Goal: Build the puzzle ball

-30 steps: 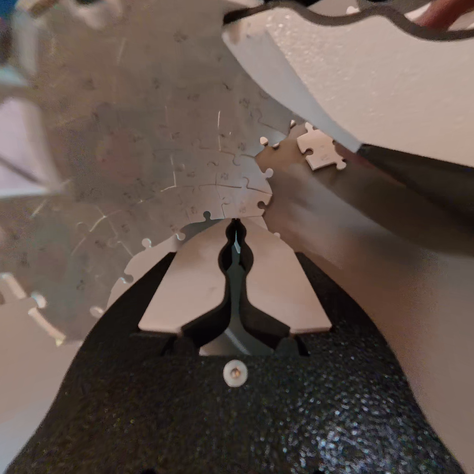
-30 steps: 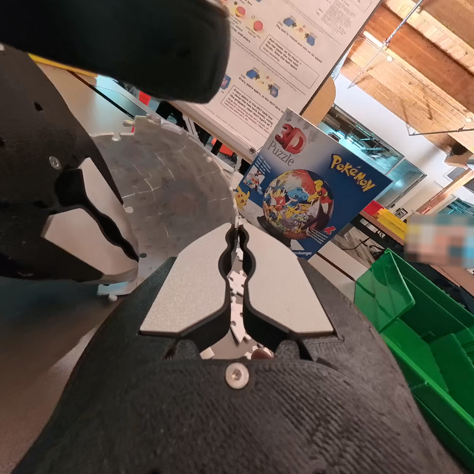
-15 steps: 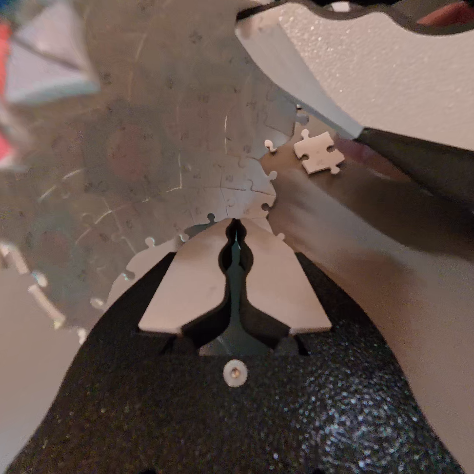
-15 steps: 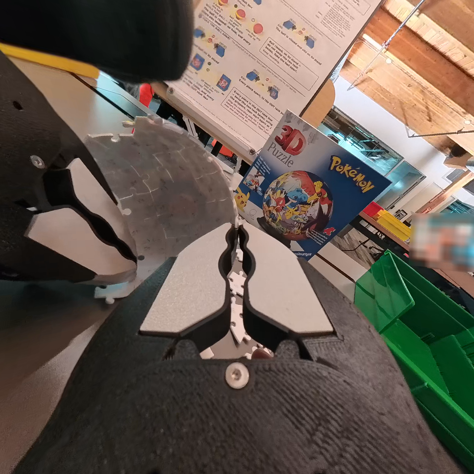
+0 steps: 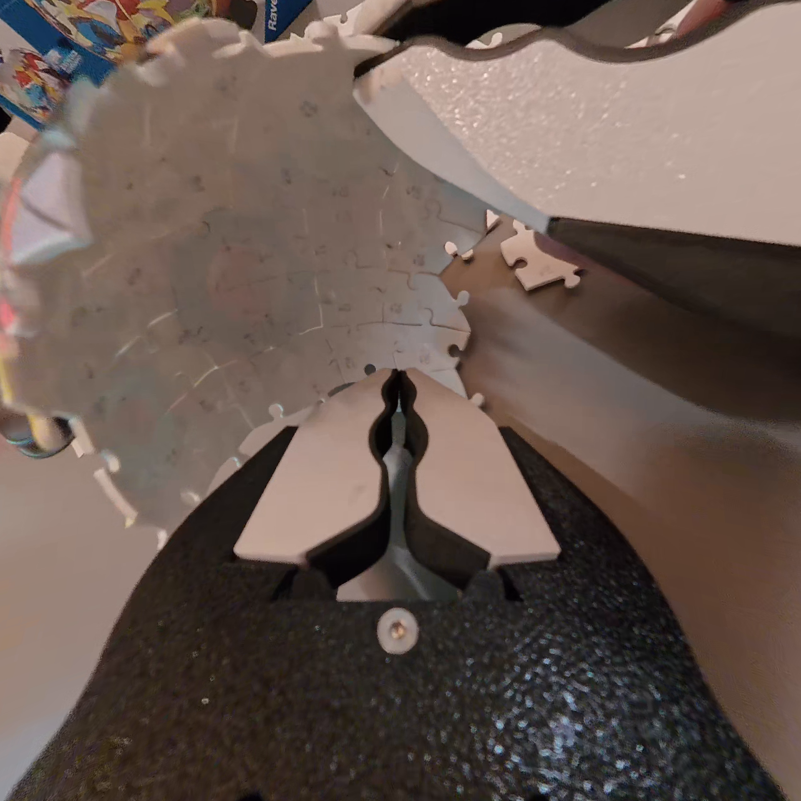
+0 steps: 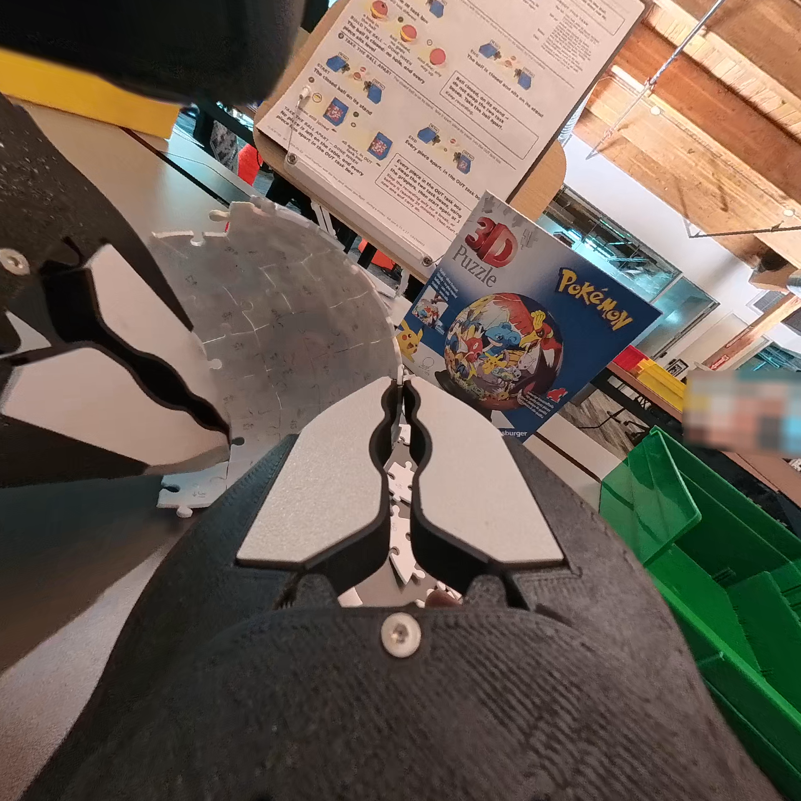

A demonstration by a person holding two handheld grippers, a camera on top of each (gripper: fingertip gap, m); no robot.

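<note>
**Both grippers pinch the rim of the half-built puzzle shell**

Left wrist view shows the left gripper (image 5: 398, 381) with its 2 grey fingers pressed together on the lower edge of the curved grey shell of joined puzzle pieces (image 5: 242, 268), whose hollow inside faces the camera. Up and to the right of those tips, the right gripper (image 5: 377, 52) fills the upper corner, its fingers closed on the shell's far rim. A loose white puzzle piece (image 5: 539, 264) lies on the beige table (image 5: 607, 433) just right of the shell, apart from it.

From the right wrist view, the right gripper's tips (image 6: 399, 383) meet on the shell's (image 6: 281, 329) near edge, and the left gripper (image 6: 225, 433) clamps the rim to the left. Small white loose pieces (image 6: 401, 477) show through the gap between the fingers. Ahead stands the blue cardboard puzzle box (image 6: 524, 342), behind it a white printed instruction sheet (image 6: 433, 86). Green plastic bins (image 6: 715, 563) sit to the right.
</note>
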